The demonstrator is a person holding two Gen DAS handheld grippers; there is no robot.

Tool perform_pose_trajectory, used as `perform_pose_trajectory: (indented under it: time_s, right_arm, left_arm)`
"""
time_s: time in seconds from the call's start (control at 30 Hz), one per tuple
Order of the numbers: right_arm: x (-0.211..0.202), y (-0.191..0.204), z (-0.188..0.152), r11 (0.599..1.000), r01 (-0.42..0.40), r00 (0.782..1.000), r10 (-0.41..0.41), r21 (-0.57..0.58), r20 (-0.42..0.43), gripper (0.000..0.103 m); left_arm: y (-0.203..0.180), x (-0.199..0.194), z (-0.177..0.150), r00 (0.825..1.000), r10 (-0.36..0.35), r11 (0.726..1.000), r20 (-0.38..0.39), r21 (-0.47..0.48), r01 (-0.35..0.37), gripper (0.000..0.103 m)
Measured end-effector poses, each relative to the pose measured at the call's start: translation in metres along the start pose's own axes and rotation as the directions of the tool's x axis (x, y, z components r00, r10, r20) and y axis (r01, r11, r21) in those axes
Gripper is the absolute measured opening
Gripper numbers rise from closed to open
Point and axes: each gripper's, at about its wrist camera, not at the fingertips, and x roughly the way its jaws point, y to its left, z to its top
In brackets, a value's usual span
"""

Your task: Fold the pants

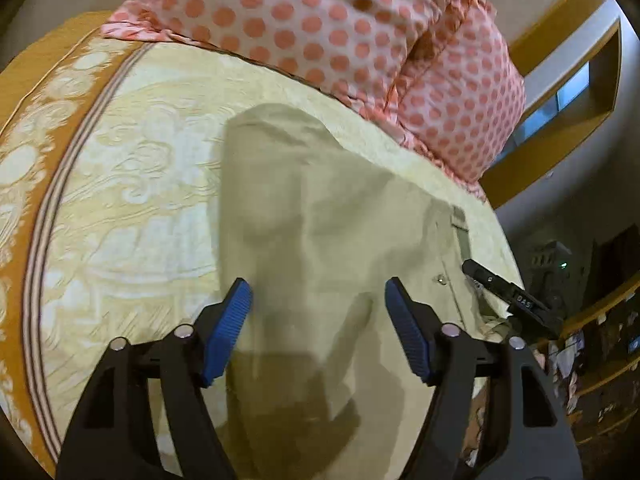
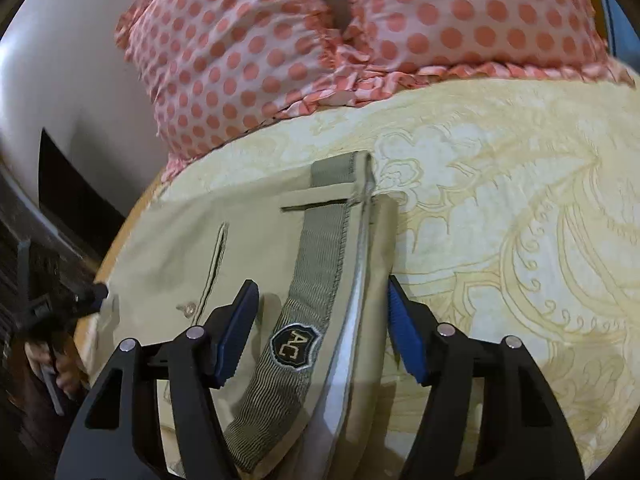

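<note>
Beige pants (image 1: 320,208) lie on a cream patterned bedspread (image 1: 132,168). In the left wrist view my left gripper (image 1: 318,292) is open above the pants' leg fabric, with cloth between and below its blue pads (image 1: 230,328). In the right wrist view the pants' waistband (image 2: 316,280), with its grey inner band and an "AC" badge (image 2: 294,346), runs between the open jaws of my right gripper (image 2: 322,292). The other gripper shows at the pants' edge in each view (image 1: 508,296) (image 2: 86,296), and there I cannot tell how its jaws stand.
A pink polka-dot pillow (image 1: 340,20) lies at the head of the bed, also in the right wrist view (image 2: 320,40). The bed edge drops off beside the pants (image 2: 116,240). Wooden shelves (image 1: 592,60) and clutter stand beyond the bed.
</note>
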Motion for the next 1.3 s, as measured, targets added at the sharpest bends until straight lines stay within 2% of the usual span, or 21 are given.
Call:
perform_pose_trajectory:
  time_s: [0.07, 0.13, 0.2, 0.23, 0.33, 0.37, 0.4, 0.43, 0.47, 0.5, 0.57, 0.6, 0.8, 0.9, 1.0, 1.03, 1.07, 1.13, 1.2, 1.27, 1.3]
  right_arm:
    - [0.000, 0.000, -0.001, 1.000, -0.015, 1.000, 0.015, -0.014, -0.009, 0.039]
    - [0.000, -0.003, 0.000, 1.000, -0.020, 1.000, 0.020, -0.019, -0.023, 0.037]
    - [-0.001, -0.008, 0.002, 1.000, -0.004, 0.999, 0.005, 0.013, -0.033, 0.042]
    - [-0.002, -0.010, 0.002, 1.000, -0.012, 0.999, 0.013, 0.023, -0.034, 0.045]
    - [0.003, -0.001, 0.003, 0.999, -0.036, 0.999, 0.036, -0.015, -0.034, 0.071]
    - [0.005, 0.007, 0.003, 0.998, -0.032, 0.999, 0.030, -0.046, -0.037, 0.073]
    - [0.008, 0.014, 0.002, 0.997, -0.017, 0.999, 0.014, -0.081, -0.041, 0.071]
    - [0.009, 0.019, 0.002, 0.994, -0.017, 0.999, 0.011, -0.110, -0.049, 0.048]
    - [0.010, 0.020, 0.002, 0.993, -0.045, 0.998, 0.039, -0.111, -0.057, 0.031]
    - [0.009, 0.019, 0.002, 0.992, -0.076, 0.996, 0.070, -0.099, -0.063, 0.025]
    - [0.001, 0.011, 0.008, 0.986, -0.153, 0.987, 0.150, -0.066, -0.060, 0.017]
    - [-0.001, 0.008, 0.012, 0.982, -0.181, 0.982, 0.179, -0.052, -0.054, 0.017]
    - [0.001, 0.008, 0.063, 0.982, -0.177, 0.983, 0.180, -0.063, 0.036, 0.016]
    - [0.008, 0.002, 0.094, 0.990, -0.129, 0.985, 0.135, -0.060, 0.105, 0.015]
    - [0.032, -0.011, 0.116, 0.999, -0.024, 0.993, 0.028, -0.034, 0.115, 0.021]
    - [0.043, -0.015, 0.119, 0.999, 0.034, 0.996, -0.031, -0.038, 0.089, 0.030]
    - [0.053, -0.021, 0.120, 0.986, 0.163, 0.986, -0.161, -0.045, 0.048, 0.037]
    - [0.044, -0.028, 0.115, 0.969, 0.244, 0.969, -0.241, -0.039, 0.058, 0.037]
    - [0.022, -0.030, 0.106, 0.988, 0.149, 0.983, -0.145, -0.029, 0.113, 0.043]
    - [0.006, -0.022, 0.096, 0.998, 0.046, 0.992, -0.040, -0.046, 0.121, 0.046]
    - [0.005, -0.018, 0.092, 0.999, -0.001, 0.995, 0.006, -0.053, 0.103, 0.050]
  left_arm:
    - [-0.003, 0.007, 0.003, 1.000, 0.010, 1.000, -0.013, 0.004, -0.010, 0.075]
    - [-0.002, 0.008, 0.001, 0.998, 0.050, 0.999, -0.032, -0.004, -0.050, 0.073]
    - [0.003, 0.000, 0.002, 0.992, 0.123, 0.992, -0.033, -0.019, -0.124, 0.073]
    - [0.004, -0.002, 0.002, 0.991, 0.133, 0.991, -0.035, -0.022, -0.133, 0.074]
    - [0.011, 0.000, -0.004, 0.992, 0.118, 0.993, -0.043, -0.027, -0.119, 0.081]
    - [0.008, 0.002, -0.003, 0.991, 0.123, 0.992, -0.044, -0.018, -0.124, 0.085]
    - [0.004, 0.006, -0.002, 0.990, 0.131, 0.991, -0.046, -0.005, -0.131, 0.085]
    - [0.002, 0.009, 0.000, 0.992, 0.122, 0.993, -0.045, 0.001, -0.122, 0.082]
    - [-0.001, 0.013, 0.002, 0.991, 0.130, 0.992, -0.039, 0.006, -0.130, 0.070]
    - [-0.002, 0.014, 0.003, 0.989, 0.142, 0.990, -0.033, 0.013, -0.141, 0.034]
    - [-0.003, 0.015, 0.011, 0.995, 0.095, 0.996, -0.041, 0.005, -0.094, 0.012]
    - [-0.005, 0.014, 0.018, 0.997, 0.072, 0.997, -0.038, 0.009, -0.072, 0.009]
    - [-0.029, 0.022, 0.063, 0.994, 0.082, 0.992, 0.066, 0.090, -0.088, 0.007]
    - [-0.038, 0.037, 0.096, 0.980, 0.125, 0.982, 0.154, 0.121, -0.145, 0.007]
    - [-0.036, 0.078, 0.120, 0.964, 0.238, 0.959, 0.121, 0.125, -0.252, 0.016]
    - [-0.033, 0.089, 0.125, 0.951, 0.295, 0.945, 0.096, 0.119, -0.306, 0.018]
    - [-0.031, 0.092, 0.126, 0.948, 0.305, 0.942, 0.088, 0.118, -0.314, 0.021]
    - [-0.031, 0.076, 0.118, 0.942, 0.306, 0.941, 0.134, 0.108, -0.321, 0.024]
    - [-0.036, 0.056, 0.107, 0.944, 0.271, 0.948, 0.186, 0.117, -0.295, 0.031]
    - [-0.044, 0.043, 0.092, 0.968, 0.167, 0.973, 0.187, 0.130, -0.193, 0.033]
    - [-0.047, 0.044, 0.084, 0.982, 0.110, 0.982, 0.155, 0.137, -0.132, 0.035]
